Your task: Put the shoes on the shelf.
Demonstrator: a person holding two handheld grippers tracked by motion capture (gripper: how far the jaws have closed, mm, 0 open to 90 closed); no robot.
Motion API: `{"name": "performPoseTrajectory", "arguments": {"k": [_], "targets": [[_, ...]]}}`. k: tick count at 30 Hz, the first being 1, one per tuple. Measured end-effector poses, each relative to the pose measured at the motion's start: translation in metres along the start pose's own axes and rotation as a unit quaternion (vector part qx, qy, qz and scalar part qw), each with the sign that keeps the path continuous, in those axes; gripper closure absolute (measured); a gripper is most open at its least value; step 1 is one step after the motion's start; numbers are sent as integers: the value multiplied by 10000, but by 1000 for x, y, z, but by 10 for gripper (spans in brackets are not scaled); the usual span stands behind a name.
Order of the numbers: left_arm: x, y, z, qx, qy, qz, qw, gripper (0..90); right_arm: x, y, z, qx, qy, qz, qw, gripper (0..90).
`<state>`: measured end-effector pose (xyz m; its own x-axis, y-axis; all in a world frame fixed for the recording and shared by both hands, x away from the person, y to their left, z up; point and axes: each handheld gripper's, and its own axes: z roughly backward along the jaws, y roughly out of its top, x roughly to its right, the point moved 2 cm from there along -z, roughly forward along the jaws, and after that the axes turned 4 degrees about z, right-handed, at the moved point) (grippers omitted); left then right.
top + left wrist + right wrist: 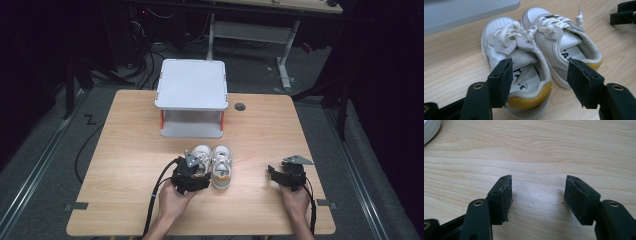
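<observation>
A pair of small white shoes with yellow heels stands side by side at the table's middle, toes pointing away: the left shoe (200, 156) (506, 47) and the right shoe (222, 165) (564, 37). My left gripper (196, 171) (540, 82) is open at the left shoe's heel. In the left gripper view its jaws straddle that heel's yellow back without clamping it. My right gripper (274, 174) (536, 200) stands open to the right of the shoes, low over bare wood with nothing between its jaws.
A white two-level shelf (192, 85) with orange posts stands at the back centre of the wooden table (125, 150). A round cable hole (240, 106) lies beside it. A white rounded edge (430, 130) shows in the right gripper view's corner.
</observation>
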<state>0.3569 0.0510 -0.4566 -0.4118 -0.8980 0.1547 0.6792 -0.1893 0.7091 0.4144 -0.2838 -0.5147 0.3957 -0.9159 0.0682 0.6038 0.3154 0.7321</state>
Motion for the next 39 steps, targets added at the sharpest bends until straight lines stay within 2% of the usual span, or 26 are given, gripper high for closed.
{"name": "performPoseTrajectory", "arguments": {"k": [2, 6, 8, 11, 16, 19, 24, 28, 34, 35, 39], "targets": [[0, 1, -5, -61, 25, 83, 9999, 379, 0, 0, 0, 3, 13, -2, 10000, 394], [0, 4, -11, -135, -68, 314, 9994, 379, 0, 0, 0, 0, 5, 0, 10000, 392], [2, 5, -13, -150, -41, 322, 9994, 375, 0, 0, 0, -2, 2, 9, 10000, 392], [6, 8, -17, -194, -106, 317, 9993, 369, 0, 0, 0, -2, 2, 9, 10000, 392], [6, 14, -18, -235, -106, 469, 9986, 384, 0, 0, 0, -3, 0, 12, 10000, 391], [5, 15, -19, -270, -211, 585, 9977, 379, 0, 0, 0, -3, 0, 13, 10000, 391], [5, 16, -22, -322, -248, 749, 9964, 382, 0, 0, 0, -3, 1, 12, 10000, 391], [8, 17, -28, -345, -113, 621, 9974, 392, 0, 0, 0, -3, 0, 13, 10000, 391], [14, 15, -35, -188, 202, 173, 9995, 423, 0, 0, 0, -1, 5, 15, 10000, 391], [14, 14, -35, -174, 203, 85, 9996, 428, 0, 0, 0, -1, 4, 15, 10000, 391], [13, 15, -37, -182, 140, 35, 9997, 461, 0, 0, 0, -1, 3, 14, 10000, 391]]}}
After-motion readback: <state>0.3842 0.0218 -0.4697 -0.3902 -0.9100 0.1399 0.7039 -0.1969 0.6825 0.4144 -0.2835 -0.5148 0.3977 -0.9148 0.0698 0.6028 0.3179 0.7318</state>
